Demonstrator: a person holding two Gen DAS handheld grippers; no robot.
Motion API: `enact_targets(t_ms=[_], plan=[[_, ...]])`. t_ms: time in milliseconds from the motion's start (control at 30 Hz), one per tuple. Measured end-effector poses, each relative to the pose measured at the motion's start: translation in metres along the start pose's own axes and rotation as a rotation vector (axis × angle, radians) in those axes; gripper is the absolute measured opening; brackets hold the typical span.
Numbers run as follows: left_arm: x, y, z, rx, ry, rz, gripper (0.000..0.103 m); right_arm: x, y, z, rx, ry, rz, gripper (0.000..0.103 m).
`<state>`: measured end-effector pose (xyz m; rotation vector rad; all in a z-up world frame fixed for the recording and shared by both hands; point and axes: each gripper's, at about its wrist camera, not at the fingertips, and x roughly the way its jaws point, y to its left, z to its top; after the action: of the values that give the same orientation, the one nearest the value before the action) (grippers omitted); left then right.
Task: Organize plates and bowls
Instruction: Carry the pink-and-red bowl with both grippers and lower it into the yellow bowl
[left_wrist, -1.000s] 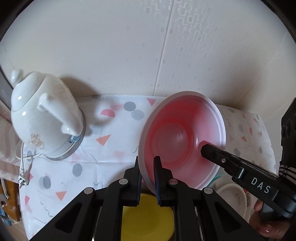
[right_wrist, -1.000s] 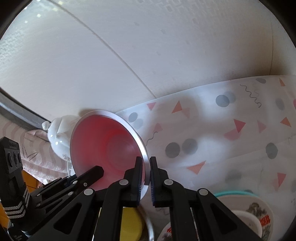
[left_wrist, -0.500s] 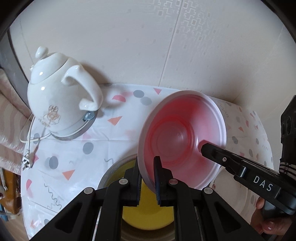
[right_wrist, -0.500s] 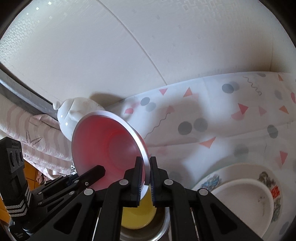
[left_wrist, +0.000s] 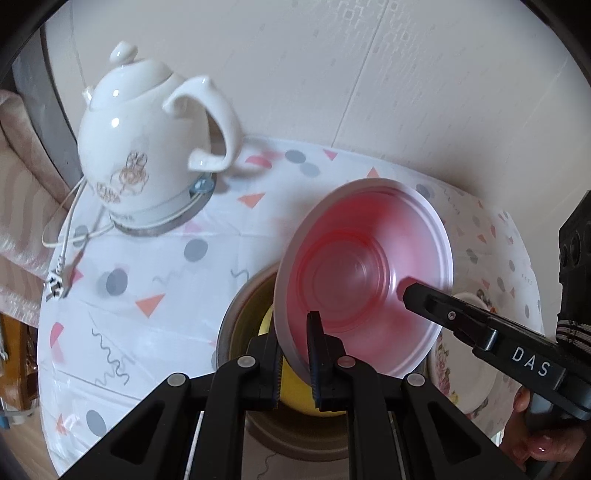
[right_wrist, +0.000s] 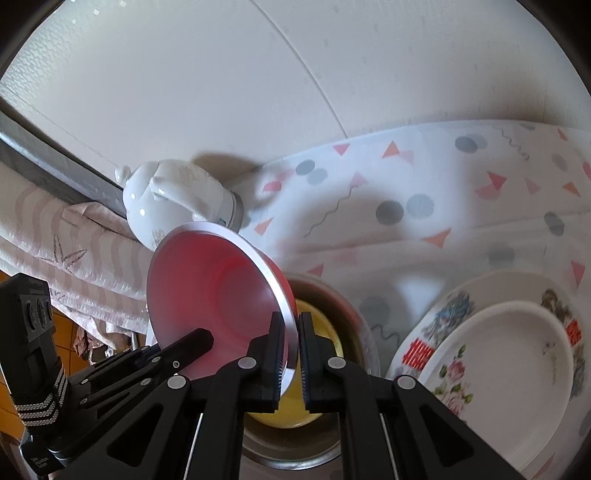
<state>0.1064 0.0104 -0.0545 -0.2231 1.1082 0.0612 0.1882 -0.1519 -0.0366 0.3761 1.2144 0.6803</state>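
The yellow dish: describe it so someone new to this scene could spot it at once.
Start at the white kettle on the patterned tablecloth, then look toward the metal bowl nearer the camera. The yellow dish lies inside it, under the tilted red bowl. It is the only plain yellow piece; the neighbouring bowls are floral.

We saw a cream textured wall (left_wrist: 332, 55) behind a table under a patterned white tablecloth (right_wrist: 424, 192).

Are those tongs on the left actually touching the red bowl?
Touching. In the left wrist view, the left tongs are shut on the red bowl, its rim pinched between the two pads, one inside the bowl and one behind it.
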Motion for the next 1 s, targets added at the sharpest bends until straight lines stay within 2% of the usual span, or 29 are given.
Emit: enact_targets(t_ms=[533, 1000], plan=[[0.023, 0.005, -0.021, 0.013, 0.089, 0.002, 0.013, 0.016, -0.009, -0.024, 0.048, 0.070, -0.032, 0.009], [0.031, 0.003, -0.022, 0.028, 0.108, 0.009, 0.013, 0.029, -0.012, -0.026, 0.039, 0.104, -0.065, 0.010]])
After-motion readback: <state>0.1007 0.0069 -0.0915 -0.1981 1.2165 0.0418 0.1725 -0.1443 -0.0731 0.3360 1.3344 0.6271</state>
